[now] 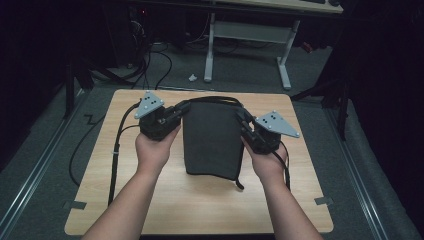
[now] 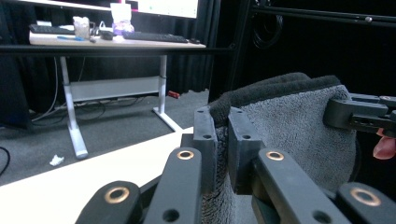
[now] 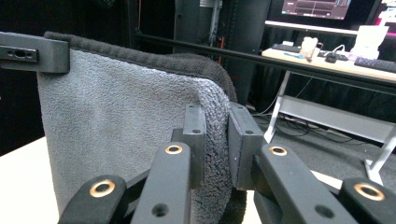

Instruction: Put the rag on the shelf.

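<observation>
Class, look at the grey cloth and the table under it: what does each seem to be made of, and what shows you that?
Cloth: probably microfibre or fleece, matt; a fuzzy looped nap shows up close. Table: seemingly wood-look laminate, smooth, pale, with faint grain and a soft sheen.

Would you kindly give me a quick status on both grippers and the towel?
Left gripper and right gripper each shut on a top corner of the grey towel. Towel hangs folded between them above the wooden table. Nothing in the way.

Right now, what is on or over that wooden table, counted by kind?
Grey towel: 1, held up by its top corners
Gripper: 2, left gripper and right gripper, each shut on the towel
Hands: 2
Total: 5
</observation>
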{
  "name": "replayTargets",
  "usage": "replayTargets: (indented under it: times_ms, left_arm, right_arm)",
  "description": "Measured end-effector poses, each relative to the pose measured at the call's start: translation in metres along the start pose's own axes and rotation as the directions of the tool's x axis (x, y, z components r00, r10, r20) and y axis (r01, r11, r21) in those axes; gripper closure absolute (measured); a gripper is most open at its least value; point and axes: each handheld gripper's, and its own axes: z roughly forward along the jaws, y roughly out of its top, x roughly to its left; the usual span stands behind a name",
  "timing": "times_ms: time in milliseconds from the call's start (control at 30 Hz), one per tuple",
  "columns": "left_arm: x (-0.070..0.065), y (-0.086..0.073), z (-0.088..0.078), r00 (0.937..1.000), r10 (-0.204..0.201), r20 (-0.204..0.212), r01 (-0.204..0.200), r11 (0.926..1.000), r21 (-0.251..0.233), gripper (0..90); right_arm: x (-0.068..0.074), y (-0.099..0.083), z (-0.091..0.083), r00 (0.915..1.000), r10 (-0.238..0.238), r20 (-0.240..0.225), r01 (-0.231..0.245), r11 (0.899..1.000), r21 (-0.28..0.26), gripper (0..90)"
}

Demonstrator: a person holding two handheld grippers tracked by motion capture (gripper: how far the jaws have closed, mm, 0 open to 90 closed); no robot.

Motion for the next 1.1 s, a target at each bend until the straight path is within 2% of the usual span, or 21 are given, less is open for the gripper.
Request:
replayTargets:
  times_ms: [133, 333, 533, 600, 733, 933, 1033, 1100]
  left_arm:
    - [0.003, 0.005, 0.005, 1.0, -0.001, 0.0, 0.001, 0.9999, -0.015, 83.4]
    - [0.011, 0.018, 0.015, 0.9997, 0.024, -0.006, -0.024, 0.9992, -0.032, 83.5]
    - [0.022, 0.03, 0.027, 0.9979, 0.057, -0.03, -0.058, 0.9977, -0.034, 83.4]
    - [0.026, 0.033, 0.031, 0.9977, 0.055, -0.04, -0.057, 0.9978, -0.035, 83.4]
    - [0.035, 0.039, 0.042, 0.9958, 0.072, -0.057, -0.073, 0.9971, -0.018, 83.4]
    - [0.046, 0.043, 0.061, 0.9913, 0.103, -0.082, -0.101, 0.9946, 0.02, 83.5]
    - [0.054, 0.039, 0.071, 0.9927, 0.085, -0.086, -0.082, 0.9961, 0.03, 83.5]
    - [0.06, 0.033, 0.078, 0.9926, 0.078, -0.093, -0.073, 0.9956, 0.059, 83.4]
  right_arm:
    - [-0.003, 0.004, 0.004, 0.9999, 0.013, 0.004, -0.013, 1.0, -0.007, 79.8]
    - [-0.01, 0.01, 0.017, 0.9998, 0.016, 0.008, -0.016, 1.0, -0.013, 79.9]
    - [-0.02, 0.021, 0.035, 0.9998, 0.017, 0.009, -0.017, 1.0, -0.01, 79.8]
    - [-0.022, 0.025, 0.042, 0.9998, 0.016, 0.015, -0.016, 1.0, -0.008, 79.8]
    - [-0.028, 0.031, 0.054, 0.9997, 0.016, 0.018, -0.015, 1.0, -0.014, 79.8]
    - [-0.038, 0.035, 0.073, 0.9996, -0.004, 0.028, 0.004, 1.0, 0.014, 79.8]
    - [-0.043, 0.035, 0.083, 0.9994, -0.024, 0.026, 0.023, 0.999, 0.031, 79.8]
    - [-0.048, 0.033, 0.09, 0.9994, -0.03, 0.017, 0.029, 0.998, 0.048, 79.7]
